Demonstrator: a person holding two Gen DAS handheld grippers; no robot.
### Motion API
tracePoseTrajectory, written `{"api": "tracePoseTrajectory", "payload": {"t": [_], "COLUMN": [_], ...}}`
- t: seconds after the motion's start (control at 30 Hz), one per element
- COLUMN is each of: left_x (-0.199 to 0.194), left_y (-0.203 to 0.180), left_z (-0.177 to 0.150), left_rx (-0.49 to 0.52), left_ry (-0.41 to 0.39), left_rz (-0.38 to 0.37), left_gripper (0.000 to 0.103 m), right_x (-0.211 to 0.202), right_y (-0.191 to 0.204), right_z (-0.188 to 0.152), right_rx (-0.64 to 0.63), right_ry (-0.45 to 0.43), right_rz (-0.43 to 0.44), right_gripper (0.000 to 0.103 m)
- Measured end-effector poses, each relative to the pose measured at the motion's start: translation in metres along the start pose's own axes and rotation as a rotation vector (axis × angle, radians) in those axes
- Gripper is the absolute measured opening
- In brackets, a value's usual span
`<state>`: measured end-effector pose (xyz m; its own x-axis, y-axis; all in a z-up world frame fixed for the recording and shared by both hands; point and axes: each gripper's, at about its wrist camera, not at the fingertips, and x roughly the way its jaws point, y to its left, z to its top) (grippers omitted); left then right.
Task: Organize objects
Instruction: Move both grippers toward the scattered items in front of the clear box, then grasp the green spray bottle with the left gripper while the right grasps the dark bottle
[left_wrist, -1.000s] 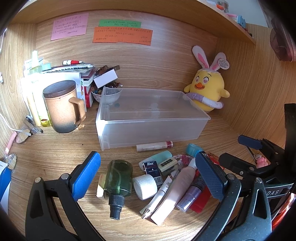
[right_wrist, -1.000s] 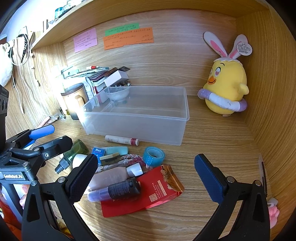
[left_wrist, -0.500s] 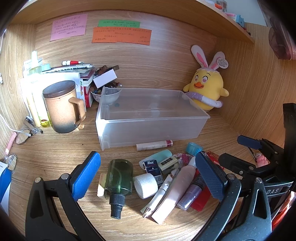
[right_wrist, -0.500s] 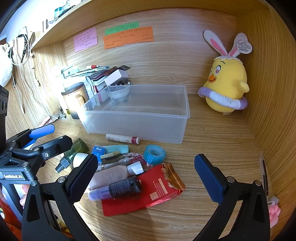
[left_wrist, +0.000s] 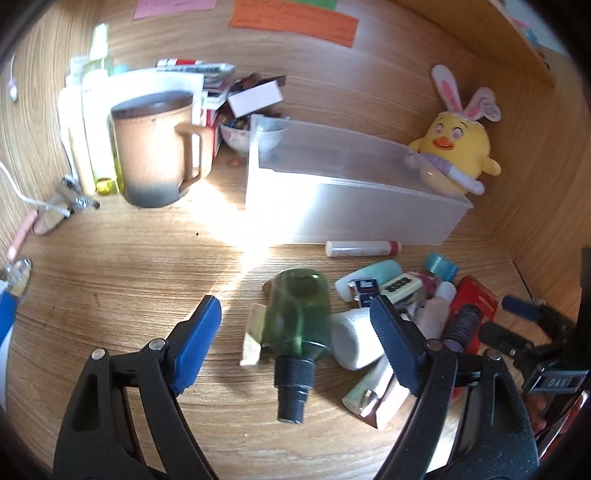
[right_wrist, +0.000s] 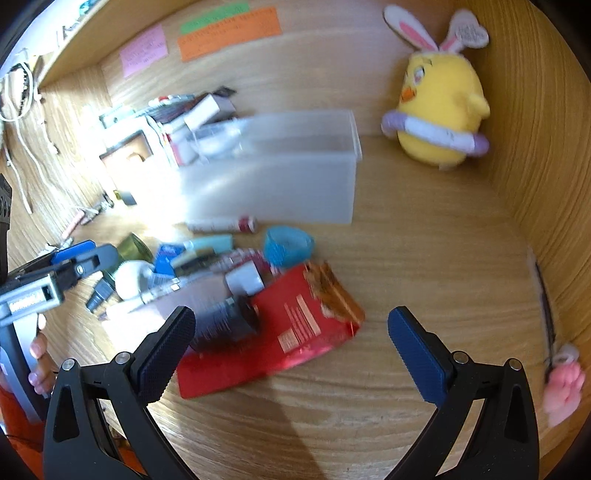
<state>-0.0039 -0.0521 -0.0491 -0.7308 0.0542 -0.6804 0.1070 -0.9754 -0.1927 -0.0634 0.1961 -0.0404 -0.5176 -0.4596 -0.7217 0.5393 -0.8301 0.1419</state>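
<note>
A green bottle (left_wrist: 299, 310) with a black cap lies on the wooden desk between the jaws of my left gripper (left_wrist: 295, 334). The jaws are closing, and the pads stand clear of the bottle. A white roll (left_wrist: 354, 339) lies beside the bottle, by the right finger. My right gripper (right_wrist: 291, 347) is open just above a red packet (right_wrist: 295, 325), and a dark tube (right_wrist: 225, 325) lies by its left finger. The clear plastic bin (left_wrist: 351, 210) (right_wrist: 280, 192) stands behind the clutter with nothing visible in it.
More clutter lies in front of the bin: a lip balm tube (left_wrist: 362, 248), teal tape (right_wrist: 288, 245) and small boxes. A brown mug (left_wrist: 155, 147), bottles and books stand at the back left. A yellow plush chick (right_wrist: 439, 110) sits in the back right corner.
Both grippers have dropped closer to the clutter. The left jaws have narrowed around the green bottle. The right jaws now hang over the red packet, and that view is blurred.
</note>
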Motion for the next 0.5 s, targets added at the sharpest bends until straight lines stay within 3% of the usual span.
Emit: {"api": "tracePoseTrajectory", "payload": {"t": [0.27, 0.4, 0.5], "left_x": [0.015, 0.014, 0.014], "left_y": [0.003, 0.003, 0.004], "left_z": [0.002, 0.003, 0.006], "left_rx": [-0.022, 0.004, 0.010], "left_ry": [0.029, 0.023, 0.038], "left_rz": [-0.004, 0.037, 0.030], "left_gripper": [0.078, 0.077, 0.070], "right_x": [0.009, 0.010, 0.010], "right_y": [-0.015, -0.023, -0.026], "right_z": [-0.006, -0.007, -0.006], "right_rx": [0.050, 0.021, 0.018], "right_ry": [0.028, 0.033, 0.030], "right_rz": [-0.008, -0.067, -0.072], "right_gripper": [0.101, 0.093, 0.089]}}
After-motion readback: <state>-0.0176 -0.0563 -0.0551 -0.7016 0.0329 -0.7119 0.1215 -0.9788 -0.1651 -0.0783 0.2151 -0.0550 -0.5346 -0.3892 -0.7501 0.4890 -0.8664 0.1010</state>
